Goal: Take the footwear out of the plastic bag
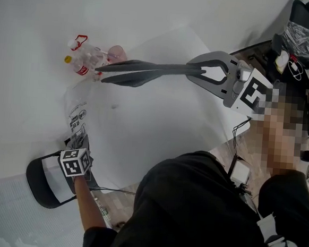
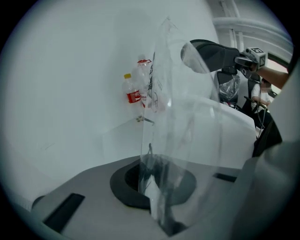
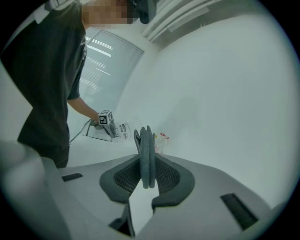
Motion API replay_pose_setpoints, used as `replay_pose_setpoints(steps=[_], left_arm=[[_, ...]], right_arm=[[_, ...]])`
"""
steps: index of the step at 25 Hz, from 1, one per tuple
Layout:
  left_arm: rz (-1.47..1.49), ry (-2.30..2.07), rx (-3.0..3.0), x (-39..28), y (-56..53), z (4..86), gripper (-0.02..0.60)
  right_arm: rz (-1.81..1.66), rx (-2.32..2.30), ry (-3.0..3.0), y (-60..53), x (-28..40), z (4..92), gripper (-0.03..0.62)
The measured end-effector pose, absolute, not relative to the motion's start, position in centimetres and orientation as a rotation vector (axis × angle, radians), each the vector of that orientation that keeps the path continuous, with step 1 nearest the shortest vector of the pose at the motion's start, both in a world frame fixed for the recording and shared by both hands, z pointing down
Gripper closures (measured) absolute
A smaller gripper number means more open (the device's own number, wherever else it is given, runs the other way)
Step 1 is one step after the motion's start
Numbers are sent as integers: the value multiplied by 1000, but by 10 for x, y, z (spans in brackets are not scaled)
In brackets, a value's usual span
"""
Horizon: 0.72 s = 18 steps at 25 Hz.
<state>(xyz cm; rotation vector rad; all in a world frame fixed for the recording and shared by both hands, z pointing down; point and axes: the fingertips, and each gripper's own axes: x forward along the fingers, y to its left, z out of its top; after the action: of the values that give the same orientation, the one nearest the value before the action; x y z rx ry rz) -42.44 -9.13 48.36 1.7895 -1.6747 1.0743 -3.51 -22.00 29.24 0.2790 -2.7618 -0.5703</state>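
**Grip state.** The right tongs (image 1: 193,71) are pinched on one end of the dark footwear (image 1: 142,71), a flat pair held sole to sole. It projects straight out beyond the jaw tips, above the white table (image 1: 160,121). The left tongs (image 1: 80,139) are pressed fully together on an edge of the clear plastic bag (image 1: 83,112), which rises from the jaws.

**Step in hand.** Withdrawal is judged to be at or near completion. The footwear appears clear of the bag and well apart from the left tongs, though this cannot be confirmed through the thin film.

**Next move.** The footwear is to be carried aside and lowered onto the table. The pinch is to be kept until the footwear rests, and the bag restrained. The bottles (image 1: 82,61) just beyond the far end are to be avoided.
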Motion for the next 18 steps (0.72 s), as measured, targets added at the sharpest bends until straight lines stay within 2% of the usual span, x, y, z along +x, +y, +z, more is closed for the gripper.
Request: replay_pose_setpoints(steps=[6,13,18], left_arm=[[892,-1777,1698,-430,-93,473,558],[755,-1848,1684,-401,-101,454,558],[632,-1795,1683,-365,-94,471,558]], right_arm=[[-501,648,-2711,-234,-19,286,519],[-389,910,-2684,-240,-6,297,519],[-270,960,-2680,-234,-2,324,519]])
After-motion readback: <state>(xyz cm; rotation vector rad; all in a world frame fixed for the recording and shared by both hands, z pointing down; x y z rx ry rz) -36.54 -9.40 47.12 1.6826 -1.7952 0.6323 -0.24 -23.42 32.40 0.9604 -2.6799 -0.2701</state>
